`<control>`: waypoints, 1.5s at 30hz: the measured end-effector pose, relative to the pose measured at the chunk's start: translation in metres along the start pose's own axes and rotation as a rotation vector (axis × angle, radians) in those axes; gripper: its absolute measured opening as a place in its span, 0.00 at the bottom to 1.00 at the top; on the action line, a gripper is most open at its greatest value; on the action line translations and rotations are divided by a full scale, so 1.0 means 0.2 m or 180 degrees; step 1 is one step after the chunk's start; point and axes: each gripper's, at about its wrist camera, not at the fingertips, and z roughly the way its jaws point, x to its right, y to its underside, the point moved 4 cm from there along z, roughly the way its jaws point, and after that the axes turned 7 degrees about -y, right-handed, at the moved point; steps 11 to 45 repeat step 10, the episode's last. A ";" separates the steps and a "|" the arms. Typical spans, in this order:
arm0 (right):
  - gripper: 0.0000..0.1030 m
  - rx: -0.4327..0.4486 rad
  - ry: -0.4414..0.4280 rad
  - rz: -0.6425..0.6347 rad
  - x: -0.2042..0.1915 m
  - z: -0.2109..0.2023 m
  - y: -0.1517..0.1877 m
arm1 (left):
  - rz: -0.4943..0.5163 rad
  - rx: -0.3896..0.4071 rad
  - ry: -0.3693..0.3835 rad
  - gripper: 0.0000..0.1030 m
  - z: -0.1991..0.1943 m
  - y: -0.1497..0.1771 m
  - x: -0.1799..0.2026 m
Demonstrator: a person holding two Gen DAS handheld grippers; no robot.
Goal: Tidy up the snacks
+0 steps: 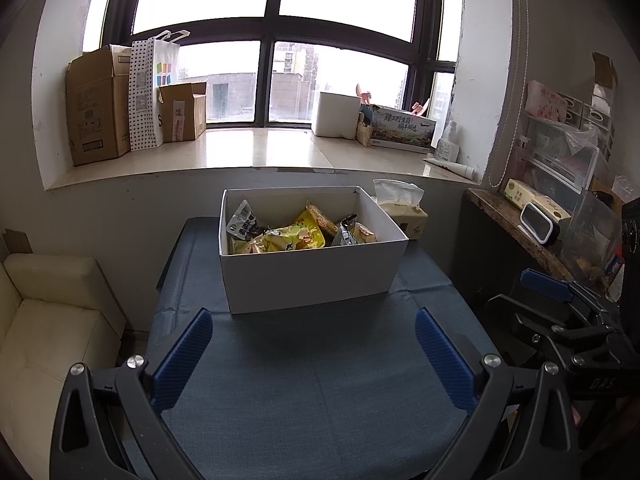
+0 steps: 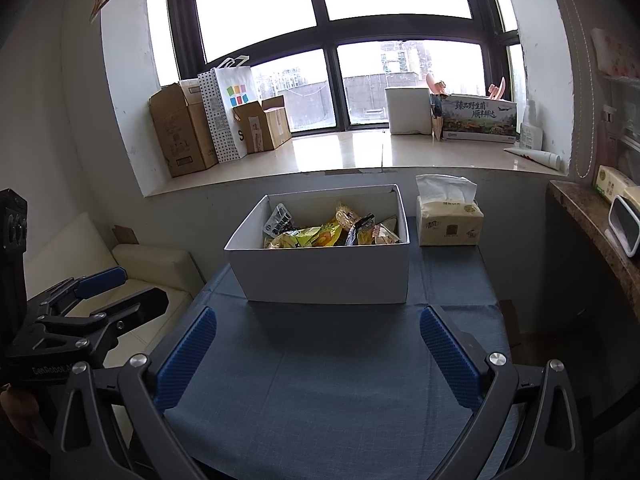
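At lower left of the left wrist view the left gripper [image 1: 312, 354] hangs over the blue tablecloth [image 1: 320, 392], jaws spread wide and holding nothing; the right gripper [image 2: 318, 354] does the same in its own view, also wide open and empty. Centre frame, the white box [image 1: 312, 276] holds the snack packets [image 1: 296, 234] (yellow bags, a dark sachet) heaped and overlapping; a pinch there could catch two at once or crush one. Right of the box, the tissue pack [image 2: 448, 222] sits close enough for a wide jaw to knock it.
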 end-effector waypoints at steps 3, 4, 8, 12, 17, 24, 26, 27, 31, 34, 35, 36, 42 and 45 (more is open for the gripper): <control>1.00 -0.0008 -0.0001 0.0012 0.00 0.00 0.00 | 0.0004 0.0008 -0.0021 1.00 0.00 0.00 0.00; 1.00 -0.0007 -0.0001 0.0010 0.00 0.00 0.00 | -0.0002 0.0010 -0.0029 1.00 0.00 0.00 0.00; 1.00 -0.0008 -0.0004 0.0011 0.00 0.00 0.00 | 0.0022 0.0067 -0.0030 1.00 -0.02 0.01 0.00; 1.00 -0.0011 -0.0004 0.0017 0.00 0.01 0.00 | 0.0016 0.0067 -0.0040 1.00 -0.02 0.00 0.00; 1.00 -0.0011 -0.0004 0.0017 0.00 0.01 0.00 | 0.0016 0.0067 -0.0040 1.00 -0.02 0.00 0.00; 1.00 -0.0011 -0.0004 0.0017 0.00 0.01 0.00 | 0.0016 0.0067 -0.0040 1.00 -0.02 0.00 0.00; 1.00 -0.0011 -0.0004 0.0017 0.00 0.01 0.00 | 0.0016 0.0067 -0.0040 1.00 -0.02 0.00 0.00; 1.00 -0.0011 -0.0004 0.0017 0.00 0.01 0.00 | 0.0016 0.0067 -0.0040 1.00 -0.02 0.00 0.00; 1.00 -0.0011 -0.0004 0.0017 0.00 0.01 0.00 | 0.0016 0.0067 -0.0040 1.00 -0.02 0.00 0.00; 1.00 -0.0011 -0.0004 0.0017 0.00 0.01 0.00 | 0.0016 0.0067 -0.0040 1.00 -0.02 0.00 0.00; 1.00 -0.0011 -0.0004 0.0017 0.00 0.01 0.00 | 0.0016 0.0067 -0.0040 1.00 -0.02 0.00 0.00; 1.00 -0.0011 -0.0004 0.0017 0.00 0.01 0.00 | 0.0016 0.0067 -0.0040 1.00 -0.02 0.00 0.00; 1.00 -0.0011 -0.0004 0.0017 0.00 0.01 0.00 | 0.0016 0.0067 -0.0040 1.00 -0.02 0.00 0.00; 1.00 -0.0011 -0.0004 0.0017 0.00 0.01 0.00 | 0.0016 0.0067 -0.0040 1.00 -0.02 0.00 0.00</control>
